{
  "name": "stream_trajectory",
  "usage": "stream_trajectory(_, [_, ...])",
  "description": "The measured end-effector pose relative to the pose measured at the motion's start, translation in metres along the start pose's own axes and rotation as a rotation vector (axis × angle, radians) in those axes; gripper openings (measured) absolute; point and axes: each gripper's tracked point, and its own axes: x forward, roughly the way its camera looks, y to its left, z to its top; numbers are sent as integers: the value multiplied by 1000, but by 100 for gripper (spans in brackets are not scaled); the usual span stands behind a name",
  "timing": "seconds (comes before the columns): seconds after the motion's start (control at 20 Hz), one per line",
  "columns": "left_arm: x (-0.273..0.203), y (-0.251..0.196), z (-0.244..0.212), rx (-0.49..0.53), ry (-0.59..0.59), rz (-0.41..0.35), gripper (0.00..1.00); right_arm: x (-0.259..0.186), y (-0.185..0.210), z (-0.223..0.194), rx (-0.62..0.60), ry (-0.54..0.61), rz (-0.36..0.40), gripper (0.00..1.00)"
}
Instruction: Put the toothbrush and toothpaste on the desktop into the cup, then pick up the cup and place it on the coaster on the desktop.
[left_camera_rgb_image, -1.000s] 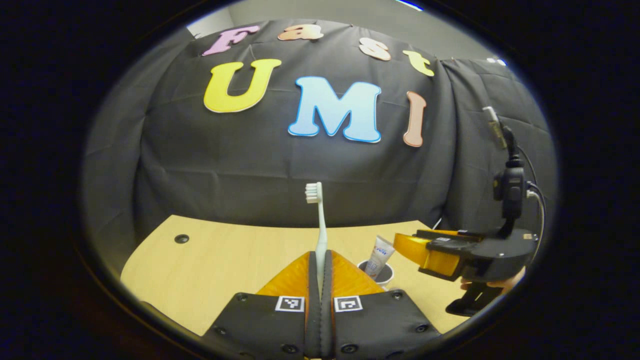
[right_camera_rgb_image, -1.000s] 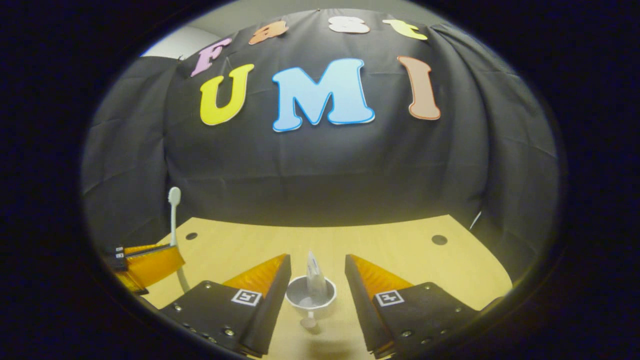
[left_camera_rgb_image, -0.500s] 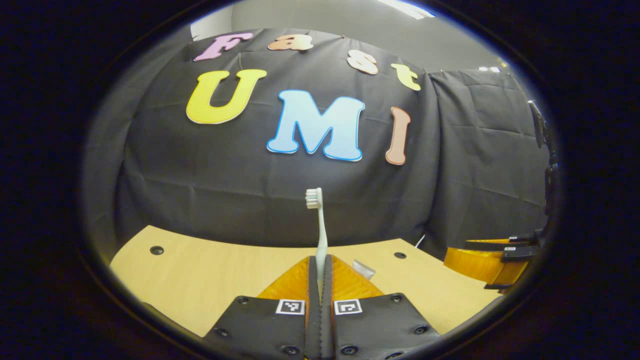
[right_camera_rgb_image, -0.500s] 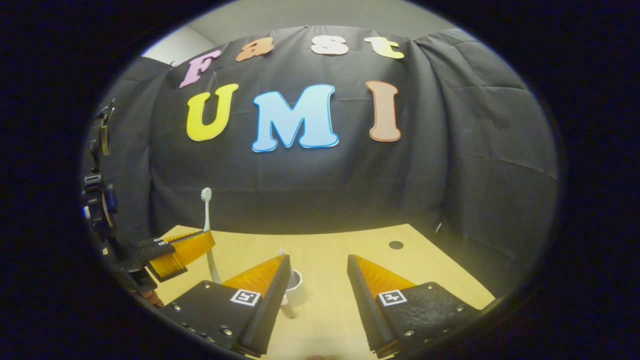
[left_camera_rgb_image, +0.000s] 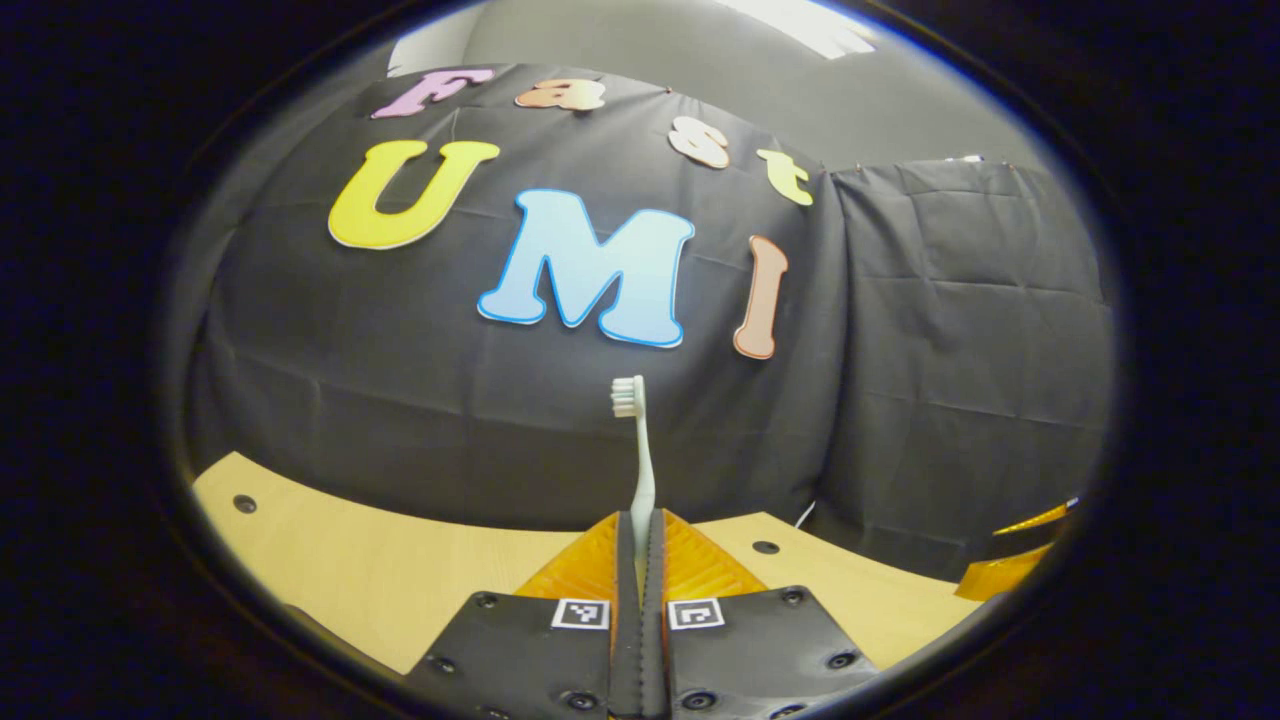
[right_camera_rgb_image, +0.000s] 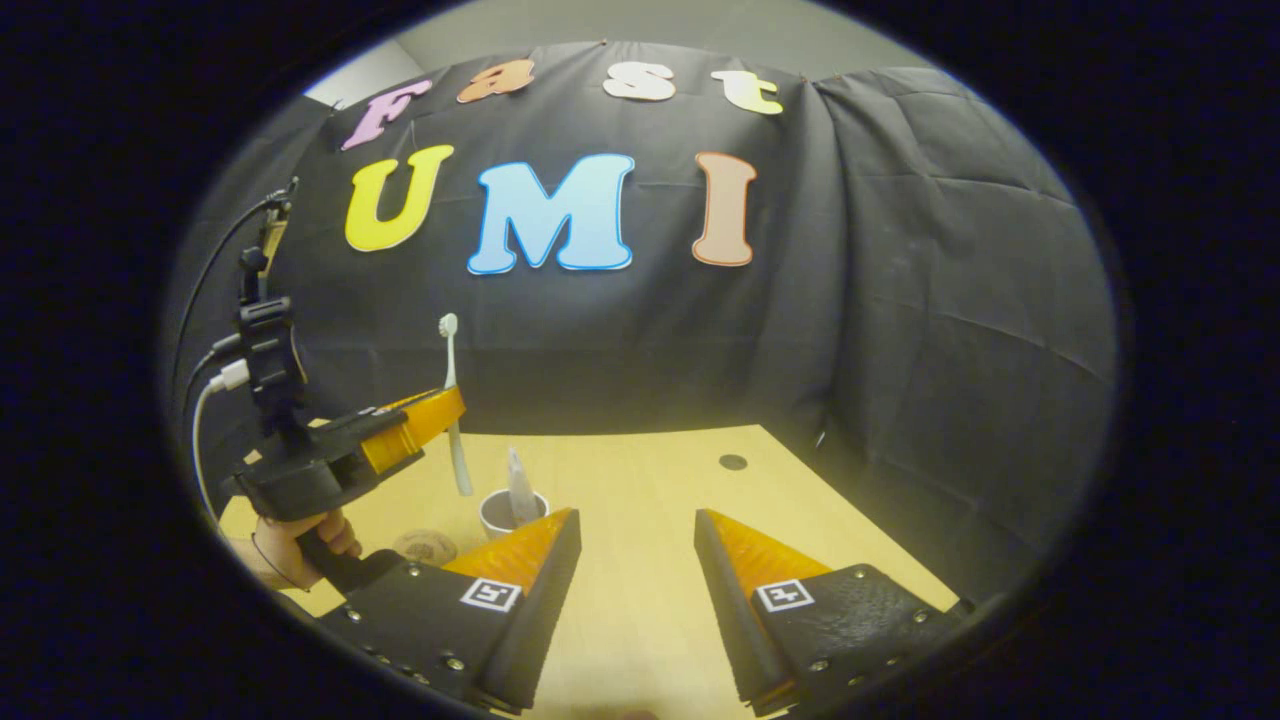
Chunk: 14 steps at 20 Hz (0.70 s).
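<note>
The left gripper is closed on the toothbrush, both fingers pressed flat against the lower handle. The brush stands upright, bristle head at the top, its long axis close to vertical.

In the right gripper view that same left gripper hangs above the bench, with a hand on its grip. The toothbrush hangs with its lower end just above and a little to the left of the white cup. The toothpaste tube already stands in that cup, leaning. The round coaster lies on the bench just beside the cup, on the side toward the person.

The right gripper is held wide apart and carries nothing; it sits nearer the person than the cup, which lies off its left finger.

The coming move likely turns on that small sideways offset: the handle's tip should shift over the cup's mouth, clear of the tube, then go straight down. The left gripper is plainly the one placed to do it.
</note>
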Motion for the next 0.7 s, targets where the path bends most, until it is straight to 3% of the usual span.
stream_trajectory(0.2, [15,-3,-14,1,0,-21,7,-6,-1,-8,18,20,-15,70])
stream_trajectory(0.4, [30,-8,-55,19,78,-41,7,-9,-1,-22,28,61,-19,70])
stream_trajectory(0.7, [24,-7,-61,51,97,-27,9,-11,-4,-30,96,85,-4,70])
